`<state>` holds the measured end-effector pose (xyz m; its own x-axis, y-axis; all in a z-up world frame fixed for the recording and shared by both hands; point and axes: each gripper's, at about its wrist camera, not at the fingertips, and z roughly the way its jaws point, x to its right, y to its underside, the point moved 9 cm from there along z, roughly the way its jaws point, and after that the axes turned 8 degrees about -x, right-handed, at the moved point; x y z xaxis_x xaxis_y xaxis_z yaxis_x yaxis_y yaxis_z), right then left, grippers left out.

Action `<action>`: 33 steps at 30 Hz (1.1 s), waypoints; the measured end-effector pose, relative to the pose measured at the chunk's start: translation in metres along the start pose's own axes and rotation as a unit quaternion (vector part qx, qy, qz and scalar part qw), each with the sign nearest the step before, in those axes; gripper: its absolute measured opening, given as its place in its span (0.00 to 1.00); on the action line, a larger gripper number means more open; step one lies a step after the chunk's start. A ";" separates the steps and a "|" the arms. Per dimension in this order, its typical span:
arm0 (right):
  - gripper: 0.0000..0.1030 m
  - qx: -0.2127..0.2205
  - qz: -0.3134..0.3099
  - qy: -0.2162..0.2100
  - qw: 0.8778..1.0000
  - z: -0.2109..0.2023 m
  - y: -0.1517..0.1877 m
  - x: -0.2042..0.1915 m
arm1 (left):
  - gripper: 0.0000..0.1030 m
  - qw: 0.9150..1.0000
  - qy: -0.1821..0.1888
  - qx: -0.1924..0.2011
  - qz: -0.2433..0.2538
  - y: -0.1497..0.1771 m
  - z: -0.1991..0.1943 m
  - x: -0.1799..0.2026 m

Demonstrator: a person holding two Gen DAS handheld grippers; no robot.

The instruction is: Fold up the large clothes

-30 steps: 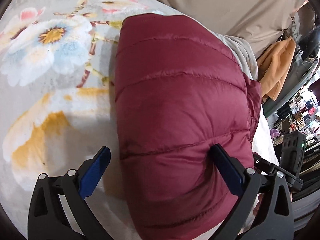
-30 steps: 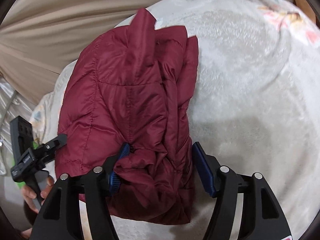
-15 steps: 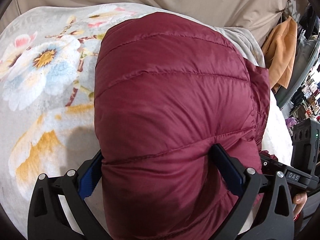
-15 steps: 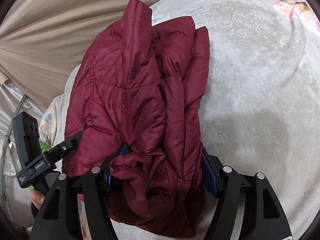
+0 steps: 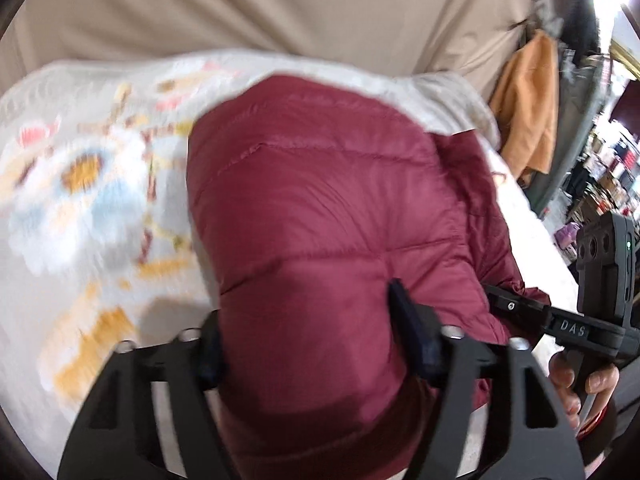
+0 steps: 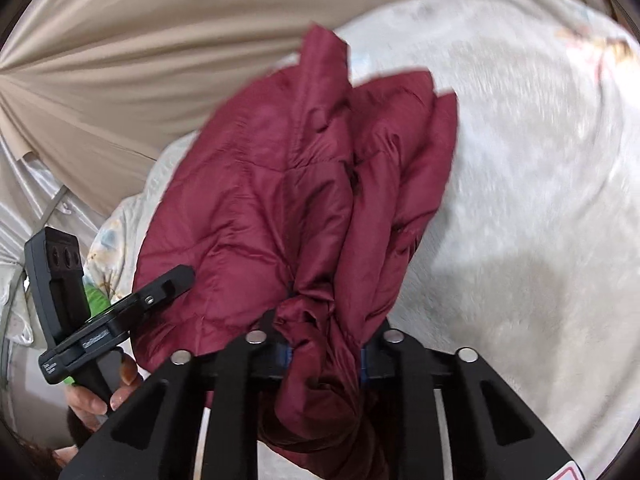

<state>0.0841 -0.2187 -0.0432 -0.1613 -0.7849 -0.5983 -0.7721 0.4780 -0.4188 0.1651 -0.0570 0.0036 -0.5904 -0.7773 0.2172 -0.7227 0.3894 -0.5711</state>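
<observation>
A folded maroon quilted puffer jacket (image 5: 328, 216) is held up over a pale blanket with a flower print (image 5: 80, 200). My left gripper (image 5: 308, 336) is shut on the jacket's near edge, a thick bundle between its blue pads. My right gripper (image 6: 324, 350) is shut on a bunched end of the same jacket (image 6: 288, 184), which hangs tilted above the white fleece (image 6: 520, 200). Each view shows the other gripper beside the jacket: the right one (image 5: 520, 308) and the left one (image 6: 160, 292).
A beige curtain (image 5: 280, 4) hangs behind the bed. An orange garment (image 5: 528, 104) and cluttered shelves (image 5: 608, 176) stand at the right. The blanket's edge (image 6: 120, 216) drops off at the left in the right wrist view.
Both grippers have closed on the jacket and lifted it off the blanket. The views are now blurred from motion, and the bundle has drawn narrower between the fingers.
</observation>
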 end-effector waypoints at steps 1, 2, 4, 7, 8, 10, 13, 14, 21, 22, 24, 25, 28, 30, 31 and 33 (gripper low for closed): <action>0.19 0.014 -0.006 -0.005 1.000 -0.009 -0.003 -0.009 | 0.53 1.000 0.009 0.011 0.007 -0.006 -0.011 0.002; 0.18 0.024 -0.012 -0.009 1.000 -0.017 -0.006 -0.017 | 0.50 1.000 0.018 0.021 0.013 -0.013 -0.023 0.004; 0.18 0.054 -0.039 -0.010 0.998 -0.038 -0.010 -0.041 | 0.48 0.998 0.027 0.046 0.028 -0.024 -0.047 0.011; 0.18 0.097 -0.081 -0.007 0.992 -0.072 -0.016 -0.080 | 0.47 0.993 0.029 0.102 0.055 -0.043 -0.095 0.021; 0.18 0.116 -0.096 -0.007 0.989 -0.085 -0.019 -0.094 | 0.47 0.990 0.028 0.123 0.063 -0.048 -0.112 0.024; 0.18 0.151 -0.127 -0.014 0.980 -0.108 -0.026 -0.123 | 0.47 0.982 0.022 0.172 0.081 -0.060 -0.150 0.027; 0.18 0.200 -0.169 -0.038 0.964 -0.138 -0.039 -0.168 | 0.48 0.967 0.009 0.236 0.097 -0.074 -0.203 0.022; 0.18 0.211 -0.178 -0.047 0.960 -0.143 -0.043 -0.180 | 0.48 0.962 0.003 0.254 0.100 -0.078 -0.217 0.018; 0.19 0.234 -0.218 -0.103 0.942 -0.108 -0.087 -0.255 | 0.49 0.945 -0.050 0.308 0.094 -0.102 -0.255 -0.051; 0.19 0.229 -0.220 -0.105 0.942 -0.096 -0.090 -0.261 | 0.49 0.947 -0.058 0.304 0.087 -0.106 -0.250 -0.067; 0.19 0.211 -0.218 -0.105 0.947 -0.069 -0.095 -0.268 | 0.49 0.952 -0.068 0.290 0.074 -0.109 -0.236 -0.094; 0.19 0.197 -0.214 -0.103 0.951 -0.050 -0.099 -0.269 | 0.49 0.955 -0.074 0.279 0.063 -0.109 -0.224 -0.112; 0.19 0.148 -0.198 -0.089 0.965 0.016 -0.106 -0.262 | 0.49 0.967 -0.084 0.240 0.036 -0.107 -0.179 -0.158; 0.19 0.121 -0.184 -0.082 0.972 0.051 -0.108 -0.249 | 0.49 0.973 -0.089 0.213 0.020 -0.105 -0.145 -0.183; 0.19 0.104 -0.173 -0.075 0.977 0.076 -0.109 -0.239 | 0.49 0.977 -0.090 0.194 0.010 -0.103 -0.123 -0.196; 0.19 0.077 -0.159 -0.059 0.983 0.115 -0.109 -0.219 | 0.49 0.982 -0.091 0.167 -0.001 -0.097 -0.091 -0.216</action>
<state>0.2742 -0.0537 0.0545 0.1515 -0.8572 -0.4921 -0.6680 0.2782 -0.6902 0.3296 0.1179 0.0841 -0.4929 -0.8652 0.0916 -0.5477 0.2268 -0.8053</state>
